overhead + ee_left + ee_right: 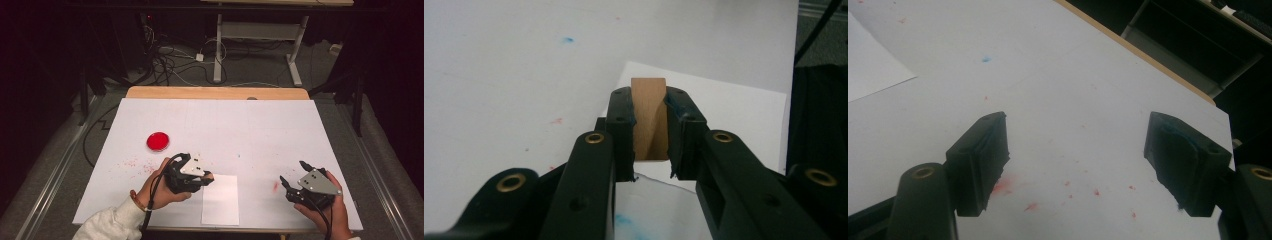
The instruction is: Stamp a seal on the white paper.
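Left gripper view shows the left gripper (649,125) clamped on a small wooden block (649,117), probably a stamp, poised over the white paper sheet (744,115) near the front edge of the table (260,125). Right gripper (1078,165) hangs idle beside it, jaws spread wide and empty above faint red smudges (1008,186). To print cleanly, bring the block down flat and square within the sheet, press once without sliding, then lift straight up. The red ink pad (158,141) sits well apart to the left.
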Motion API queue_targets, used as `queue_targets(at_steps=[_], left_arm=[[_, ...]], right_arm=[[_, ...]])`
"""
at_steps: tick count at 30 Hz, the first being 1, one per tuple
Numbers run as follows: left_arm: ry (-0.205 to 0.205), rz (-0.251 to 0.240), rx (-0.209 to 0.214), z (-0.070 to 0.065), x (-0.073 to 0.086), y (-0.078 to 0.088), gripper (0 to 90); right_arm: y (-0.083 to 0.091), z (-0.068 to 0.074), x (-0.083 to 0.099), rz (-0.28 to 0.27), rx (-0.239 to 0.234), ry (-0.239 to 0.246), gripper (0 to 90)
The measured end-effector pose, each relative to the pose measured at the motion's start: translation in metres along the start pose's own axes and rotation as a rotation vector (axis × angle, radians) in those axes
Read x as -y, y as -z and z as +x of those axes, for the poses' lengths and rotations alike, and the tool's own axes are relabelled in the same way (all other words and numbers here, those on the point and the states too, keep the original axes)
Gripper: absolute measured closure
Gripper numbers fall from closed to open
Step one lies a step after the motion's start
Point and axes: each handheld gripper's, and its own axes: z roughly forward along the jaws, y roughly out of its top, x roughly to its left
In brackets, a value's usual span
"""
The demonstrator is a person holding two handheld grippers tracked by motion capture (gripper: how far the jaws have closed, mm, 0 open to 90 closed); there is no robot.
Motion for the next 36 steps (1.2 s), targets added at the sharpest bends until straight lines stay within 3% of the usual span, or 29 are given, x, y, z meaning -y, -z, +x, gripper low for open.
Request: queue_targets(at_steps=[5,12,23,36], left_arm=[[-0.023,0.042,0.041,-0.008,0.0,-0.02,73.6],[-0.028,0.066,0.072,-0.011,0.0,-0.035,73.6],[-0.044,0.131,0.1,-0.015,0.003,-0.063,73.7],[-0.022,0.136,0.13,-0.01,0.003,-0.065,73.8]], right_arm=[[-0.001,0.001,0.0,0.002,0.0,-0.001,25.9],[-0.001,0.001,0.001,0.008,-0.003,0.004,25.9],[-0.002,0.002,0.001,0.011,-0.008,0.008,25.9],[-0.002,0.003,0.001,0.012,-0.003,0.009,25.9]])
